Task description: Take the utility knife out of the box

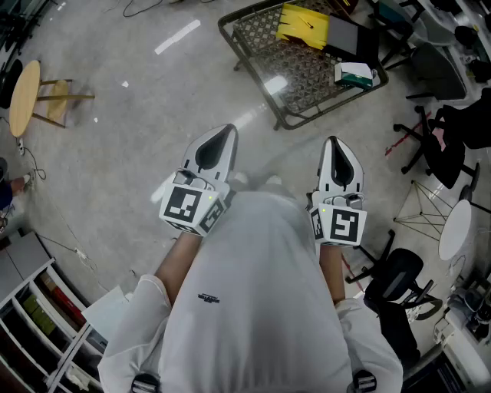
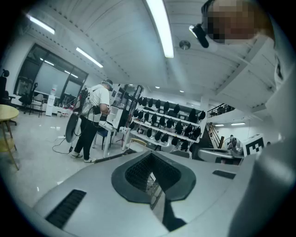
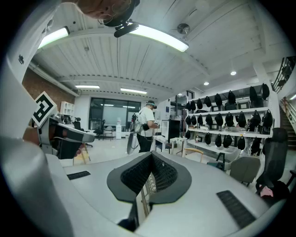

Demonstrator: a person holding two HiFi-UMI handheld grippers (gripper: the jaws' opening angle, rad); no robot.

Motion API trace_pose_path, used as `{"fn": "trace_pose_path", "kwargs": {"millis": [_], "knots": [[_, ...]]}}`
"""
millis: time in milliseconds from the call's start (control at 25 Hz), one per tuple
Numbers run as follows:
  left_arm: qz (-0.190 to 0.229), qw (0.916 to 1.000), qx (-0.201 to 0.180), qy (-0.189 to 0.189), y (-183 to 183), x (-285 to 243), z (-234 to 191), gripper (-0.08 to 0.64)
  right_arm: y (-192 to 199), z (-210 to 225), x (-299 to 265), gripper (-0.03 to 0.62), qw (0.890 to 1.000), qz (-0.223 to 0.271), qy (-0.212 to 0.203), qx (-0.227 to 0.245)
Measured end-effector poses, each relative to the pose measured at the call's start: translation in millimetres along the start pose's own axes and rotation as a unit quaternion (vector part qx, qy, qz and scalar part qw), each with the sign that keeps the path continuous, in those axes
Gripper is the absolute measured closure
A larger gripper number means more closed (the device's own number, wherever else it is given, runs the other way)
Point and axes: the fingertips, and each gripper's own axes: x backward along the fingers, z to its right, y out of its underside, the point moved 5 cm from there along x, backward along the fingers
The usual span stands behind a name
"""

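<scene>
No utility knife shows in any view. A small green and white box [image 1: 353, 74] lies on a low wire-mesh table [image 1: 253, 38] up ahead, next to a yellow item [image 1: 303, 23] and a dark flat case [image 1: 343, 35]. Both grippers are held close to the person's white shirt, well short of that table. My left gripper [image 1: 222, 135] points forward, its jaws together with nothing between them; in the left gripper view the left gripper [image 2: 151, 157] looks out into the room. My right gripper [image 1: 334, 146] is likewise shut and empty, as the right gripper [image 3: 151, 158] shows in its own view.
A round wooden stool [image 1: 23, 96] stands at the far left. Dark office chairs [image 1: 441, 146] and a small white round table [image 1: 454, 230] crowd the right side. Shelving [image 1: 38, 307] sits at the lower left. Another person [image 3: 145, 125] stands by wall racks of dark headgear [image 3: 231, 118].
</scene>
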Motion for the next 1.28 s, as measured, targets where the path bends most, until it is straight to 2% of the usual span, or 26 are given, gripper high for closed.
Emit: {"fn": "trace_pose_path", "kwargs": {"millis": [120,280,520,1040,1280], "knots": [[-0.002,0.9999,0.011,0.006,-0.5,10.5,31.2,0.560,-6.0,2.6,23.6,0.594,1.000,0.003,-0.004,0.002],[-0.020,0.9997,0.007,0.009,9.8,13.4,54.6,0.560,-3.1,15.8,38.6,0.594,1.000,0.009,0.000,-0.004],[-0.023,0.9997,0.003,-0.007,16.2,13.6,87.0,0.560,3.6,41.6,60.3,0.594,1.000,0.016,-0.008,-0.022],[-0.008,0.9993,-0.003,-0.037,19.3,-8.9,111.3,0.560,9.7,79.3,48.4,0.594,0.998,0.044,-0.047,-0.026],[-0.009,0.9980,0.021,-0.058,36.9,-11.7,116.8,0.560,23.7,90.9,38.2,0.594,0.996,0.035,-0.065,-0.049]]}}
